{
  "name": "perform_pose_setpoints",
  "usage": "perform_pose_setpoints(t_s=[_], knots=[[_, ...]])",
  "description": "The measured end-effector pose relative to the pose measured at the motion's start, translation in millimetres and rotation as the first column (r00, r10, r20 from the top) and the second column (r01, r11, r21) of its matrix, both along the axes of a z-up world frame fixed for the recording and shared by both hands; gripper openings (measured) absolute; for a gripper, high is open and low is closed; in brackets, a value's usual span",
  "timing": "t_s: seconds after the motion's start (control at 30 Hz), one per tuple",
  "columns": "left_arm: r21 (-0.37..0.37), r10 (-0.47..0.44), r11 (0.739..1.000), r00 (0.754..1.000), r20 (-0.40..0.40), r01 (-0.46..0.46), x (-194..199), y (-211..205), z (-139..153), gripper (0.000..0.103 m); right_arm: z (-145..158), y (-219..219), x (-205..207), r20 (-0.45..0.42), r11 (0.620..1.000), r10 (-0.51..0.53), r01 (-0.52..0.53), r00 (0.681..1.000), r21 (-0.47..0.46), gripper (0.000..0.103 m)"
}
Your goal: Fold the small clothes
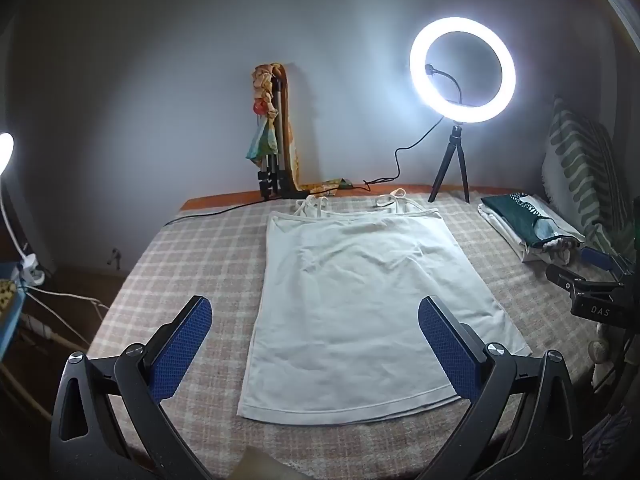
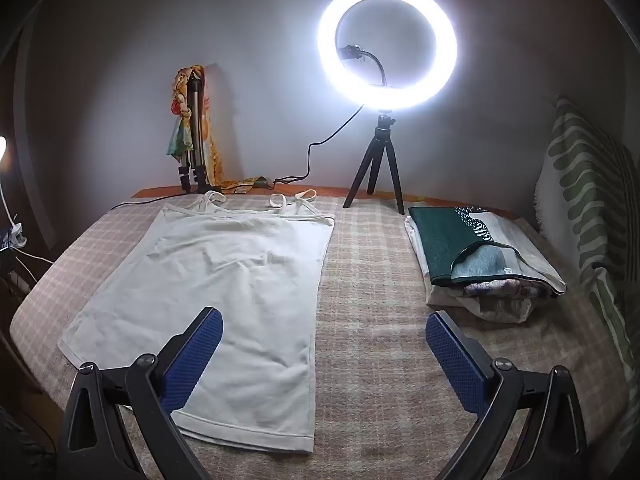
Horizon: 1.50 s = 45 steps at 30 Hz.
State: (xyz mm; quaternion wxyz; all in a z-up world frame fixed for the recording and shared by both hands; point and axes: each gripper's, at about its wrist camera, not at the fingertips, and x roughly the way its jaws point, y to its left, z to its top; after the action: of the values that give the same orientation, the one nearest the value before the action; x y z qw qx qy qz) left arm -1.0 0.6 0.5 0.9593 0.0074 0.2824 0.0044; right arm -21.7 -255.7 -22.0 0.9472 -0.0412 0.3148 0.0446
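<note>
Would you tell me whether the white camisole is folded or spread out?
Spread out: the white camisole lies flat on the checked blanket, straps extended.

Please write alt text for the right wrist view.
A white camisole lies flat and unfolded on a checked blanket, left of the open right gripper. A stack of folded clothes sits to the right; a lit ring light stands behind.

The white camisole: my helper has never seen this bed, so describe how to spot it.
On the checked blanket, left of the folded clothes stack, the white camisole lies flat. Its thin straps point toward the ring light; it alone is unfolded.
</note>
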Motion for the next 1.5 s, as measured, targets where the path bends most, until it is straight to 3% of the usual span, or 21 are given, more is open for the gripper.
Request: perform_pose_setpoints(t_s=[1.5], knots=[[-0.008, -0.001, 1.0, 1.0, 0.001, 0.001, 0.7, -0.1, -0.9, 0.103, 1.3, -0.5, -0.5, -0.01, 1.0, -0.005, 0.005, 1.0, 0.002, 0.103]])
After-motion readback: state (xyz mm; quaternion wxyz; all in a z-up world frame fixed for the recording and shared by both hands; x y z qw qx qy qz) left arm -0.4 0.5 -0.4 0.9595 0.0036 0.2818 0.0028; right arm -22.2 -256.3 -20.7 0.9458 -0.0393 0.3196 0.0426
